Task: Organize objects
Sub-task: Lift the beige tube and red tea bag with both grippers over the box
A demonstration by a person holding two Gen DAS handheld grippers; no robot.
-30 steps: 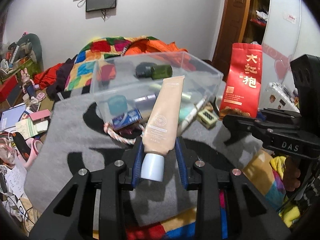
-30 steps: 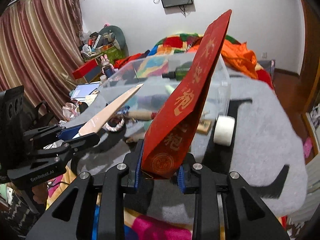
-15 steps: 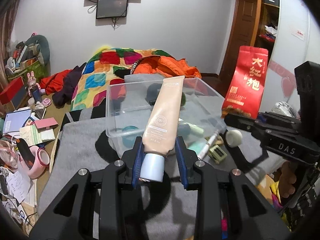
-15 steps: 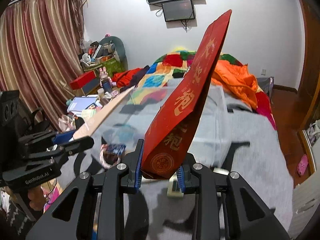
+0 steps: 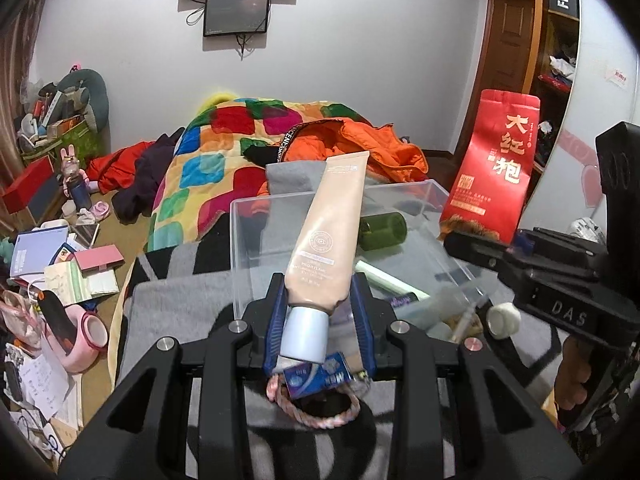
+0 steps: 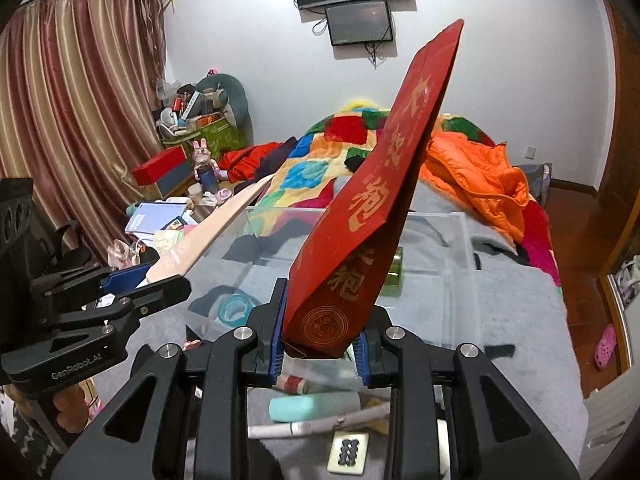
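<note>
In the left wrist view my left gripper (image 5: 320, 312) is shut on a beige cosmetic tube (image 5: 332, 232) just above its pale blue cap, and the tube points up and away. It hangs over the near wall of a clear plastic box (image 5: 240, 248) on the grey blanket. My right gripper (image 6: 320, 336) is shut on the bottom of a red pouch (image 6: 376, 208) with gold characters, held upright over the same box (image 6: 460, 220). Each view shows the other gripper beside it: the right one (image 5: 472, 246) with the pouch (image 5: 496, 172), the left one (image 6: 160, 280) with the tube (image 6: 216, 228).
A green bottle (image 5: 382, 232) and a teal tape ring (image 6: 236, 308) lie in the box. On the blanket near it are a small blue carton (image 5: 316, 376), a pink rope ring (image 5: 320, 420), a white roll (image 5: 503, 320), a teal bar (image 6: 312, 406) and a pen (image 6: 320, 426). Behind lie a patchwork quilt (image 5: 224, 152) and an orange jacket (image 6: 480, 176); floor clutter is at the left.
Both grippers have risen and moved forward together, still shut on the tube and the pouch. The box now sits lower and closer in both views, and the loose items have slid beneath the fingers.
</note>
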